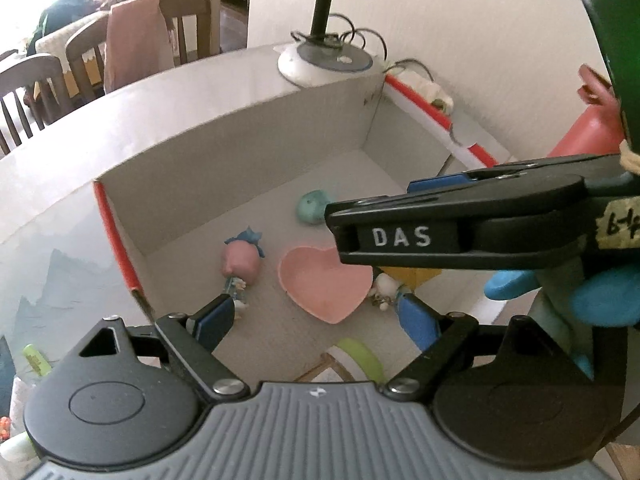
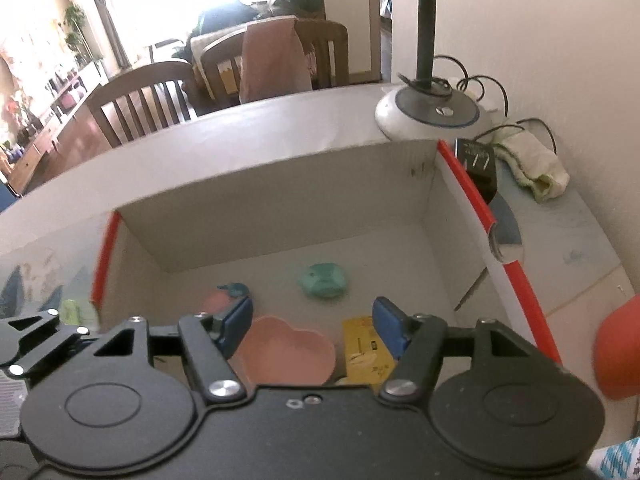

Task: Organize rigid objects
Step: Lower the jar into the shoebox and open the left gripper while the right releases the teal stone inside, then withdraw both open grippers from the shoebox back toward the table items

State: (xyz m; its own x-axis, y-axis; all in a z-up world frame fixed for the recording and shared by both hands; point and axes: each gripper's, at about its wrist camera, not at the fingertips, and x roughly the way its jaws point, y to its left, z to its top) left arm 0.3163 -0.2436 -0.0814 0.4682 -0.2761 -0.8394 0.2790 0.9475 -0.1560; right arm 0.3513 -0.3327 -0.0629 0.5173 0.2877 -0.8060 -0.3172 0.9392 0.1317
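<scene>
left gripper (image 1: 316,320): fingers apart, nothing between the blue pads; it points down into the cardboard box (image 1: 240,148).
right gripper (image 2: 312,326): fingers apart with empty air between them; in the left wrist view it reaches across from the right, above the box floor, held by a hand in a blue glove (image 1: 600,300).
box edges: red tape (image 1: 120,248) runs down the corner left of the left fingers; a red-and-white rim (image 2: 504,256) stands right of the right fingers; the tall back wall lies ahead of both.
pink heart dish (image 1: 324,280): on the box floor ahead of the left fingers and between them; in the right wrist view it sits just ahead of the left finger.
teal case (image 2: 323,280): further ahead, midway between the right fingers, apart from the dish.
doll (image 1: 242,268): pink head, blue bow, lying ahead of the left gripper's left finger, beside the dish.
yellow card (image 2: 366,348): flat on the floor by the right gripper's right finger (partly covered by it).
open room: bare floor between the teal case and the back wall.
hard to make out: a small white charm (image 1: 386,286) and a lime-green piece (image 1: 360,356) near the left gripper's right finger are cut off; the red thing (image 2: 618,348) outside the box is cropped.
beyond the box: lamp base (image 2: 434,114) with coiled cord.
</scene>
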